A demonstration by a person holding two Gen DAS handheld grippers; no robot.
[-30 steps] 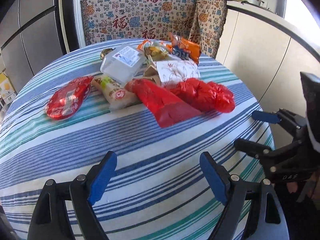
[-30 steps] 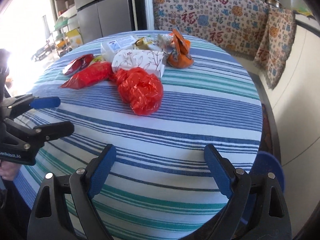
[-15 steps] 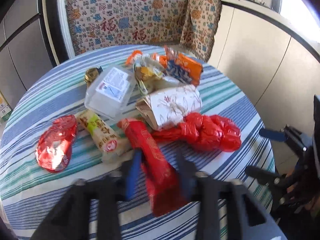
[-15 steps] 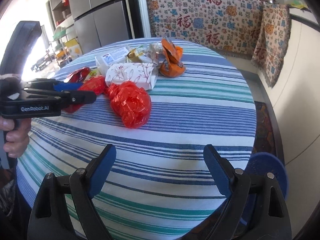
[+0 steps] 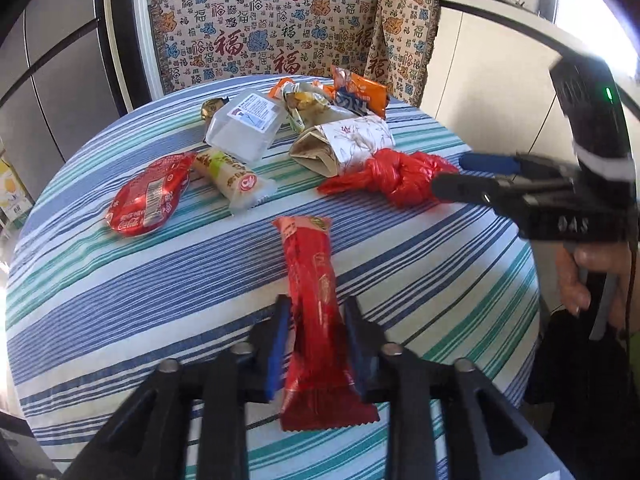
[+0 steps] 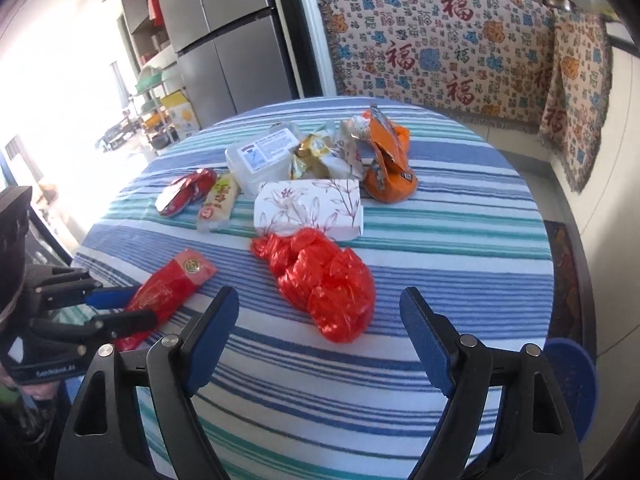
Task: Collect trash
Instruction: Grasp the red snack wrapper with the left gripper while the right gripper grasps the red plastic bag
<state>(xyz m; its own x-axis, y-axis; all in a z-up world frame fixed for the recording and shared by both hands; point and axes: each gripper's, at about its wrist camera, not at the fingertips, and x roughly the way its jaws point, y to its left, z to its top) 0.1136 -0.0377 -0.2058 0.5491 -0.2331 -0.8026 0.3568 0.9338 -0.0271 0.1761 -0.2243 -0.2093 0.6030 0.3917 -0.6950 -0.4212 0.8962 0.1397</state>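
the left gripper (image 5: 316, 340) has its jaws on either side of a long red snack wrapper (image 5: 312, 304), near the wrapper's lower end. the jaws are opening at this moment, and a narrow gap shows between each pad and the foil, so the wrapper sits between them without being pinched. the wrapper lies lengthwise along the gripper's axis, which puts its narrow width across the jaws. in the right wrist view its far end rests on the striped tablecloth (image 6: 440, 280).

the right gripper (image 6: 320, 344) is unloaded. its jaws stand wide and are closing, with nothing between them. it hovers above the near edge of the table, aimed at the knotted red plastic bag (image 6: 324, 284), which appears to be its next target.

the remaining trash sits in a loose cluster toward the far side of the table: a flattened red coca-cola label wrapper (image 5: 150, 196), a cream snack packet (image 5: 236, 180), a clear plastic container (image 5: 248, 124) with a printed label, a floral paper box (image 5: 344, 144), an orange snack bag (image 5: 360, 94) and crumpled foil wrappers (image 5: 304, 104).

a blue bin (image 6: 572, 384) shows just past the table edge on the right side of the right wrist view; judged as the likely collection point. no item is seen in it yet.
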